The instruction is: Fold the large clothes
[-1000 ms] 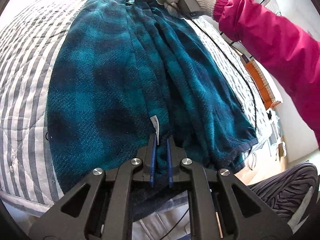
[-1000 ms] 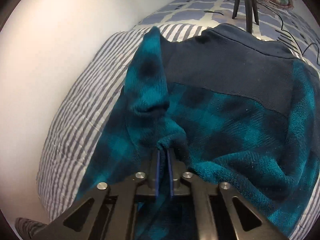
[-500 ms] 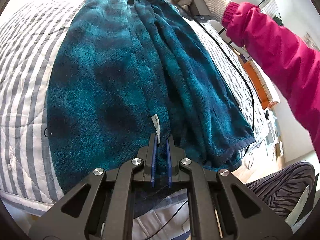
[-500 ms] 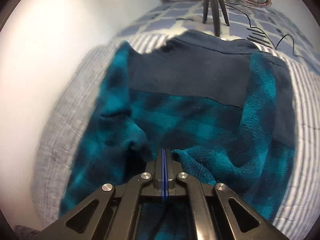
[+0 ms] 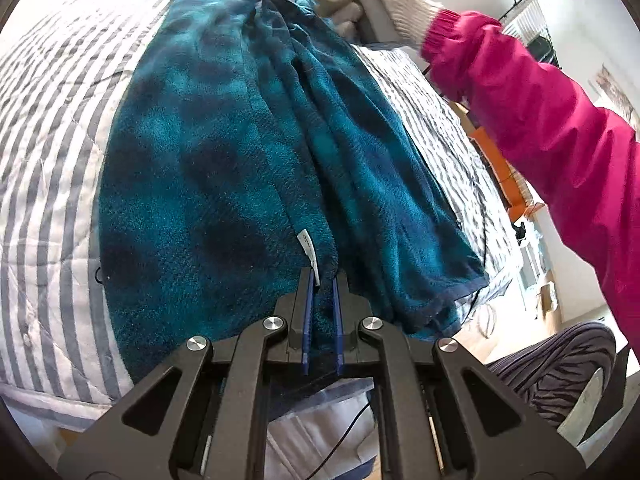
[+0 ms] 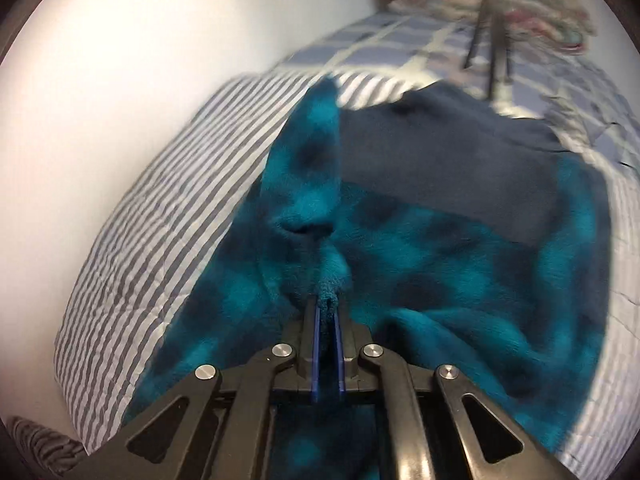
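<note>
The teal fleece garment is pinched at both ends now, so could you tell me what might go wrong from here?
1. The right tongs pinch only a small tuft of the teal fleece garment; it may slip out under the hanging weight.
2. The left tongs clamp beside the white care label; a tug could catch it.
3. The fleece is bunched in long ridges between the grips, so the fold may land creased on the striped quilt.
</note>
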Motion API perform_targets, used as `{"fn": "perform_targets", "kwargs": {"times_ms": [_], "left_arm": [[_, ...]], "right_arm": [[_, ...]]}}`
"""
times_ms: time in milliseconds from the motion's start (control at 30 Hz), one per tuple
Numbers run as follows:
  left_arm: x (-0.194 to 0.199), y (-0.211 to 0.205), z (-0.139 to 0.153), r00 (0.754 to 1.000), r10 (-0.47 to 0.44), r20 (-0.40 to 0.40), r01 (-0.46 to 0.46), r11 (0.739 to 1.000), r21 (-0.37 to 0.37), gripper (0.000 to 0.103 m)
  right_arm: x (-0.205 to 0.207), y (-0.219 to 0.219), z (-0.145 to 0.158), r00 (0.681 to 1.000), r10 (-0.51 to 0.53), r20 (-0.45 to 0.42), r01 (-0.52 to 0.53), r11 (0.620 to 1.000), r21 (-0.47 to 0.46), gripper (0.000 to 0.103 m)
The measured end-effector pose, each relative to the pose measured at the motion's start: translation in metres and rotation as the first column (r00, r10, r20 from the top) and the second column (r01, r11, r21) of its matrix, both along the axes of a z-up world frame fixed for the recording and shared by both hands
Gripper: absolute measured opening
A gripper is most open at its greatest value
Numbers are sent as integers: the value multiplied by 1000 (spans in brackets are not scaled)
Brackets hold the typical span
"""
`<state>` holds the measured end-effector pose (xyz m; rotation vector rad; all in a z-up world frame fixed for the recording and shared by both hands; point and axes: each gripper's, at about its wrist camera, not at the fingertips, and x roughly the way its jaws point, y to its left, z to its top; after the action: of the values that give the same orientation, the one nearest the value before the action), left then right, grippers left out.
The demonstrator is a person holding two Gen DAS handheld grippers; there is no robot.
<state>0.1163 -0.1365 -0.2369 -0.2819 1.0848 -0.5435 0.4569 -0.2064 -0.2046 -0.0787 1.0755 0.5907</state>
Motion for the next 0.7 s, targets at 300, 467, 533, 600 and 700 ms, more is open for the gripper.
{"fn": "perform_targets", "kwargs": {"times_ms": [300,467,533,600,700], "left_arm": [[0,-2,-13,1000,7,-20,-7,1000,17,7],[1,0,-11,1000,5,-28,-6,1000,-20,7],[3,1,-12,999,4,-34,-5,999,-34,7],[3,-2,-13,999,-2,-34,1,999,-39,7],[0,-3,-14,999,-23,-27,22,999,-47,7]], "right_arm": [[3,-2,3,1000,25,11,-23,990,-139,21],[1,18,40,988,50,143,-40,997,-71,29],[5,39,37,987,92,135,-87,995,-47,29],[15,57,27,982,138,130,-133,990,-45,27],[32,74,-3,988,134,77,-127,988,-88,25]]}}
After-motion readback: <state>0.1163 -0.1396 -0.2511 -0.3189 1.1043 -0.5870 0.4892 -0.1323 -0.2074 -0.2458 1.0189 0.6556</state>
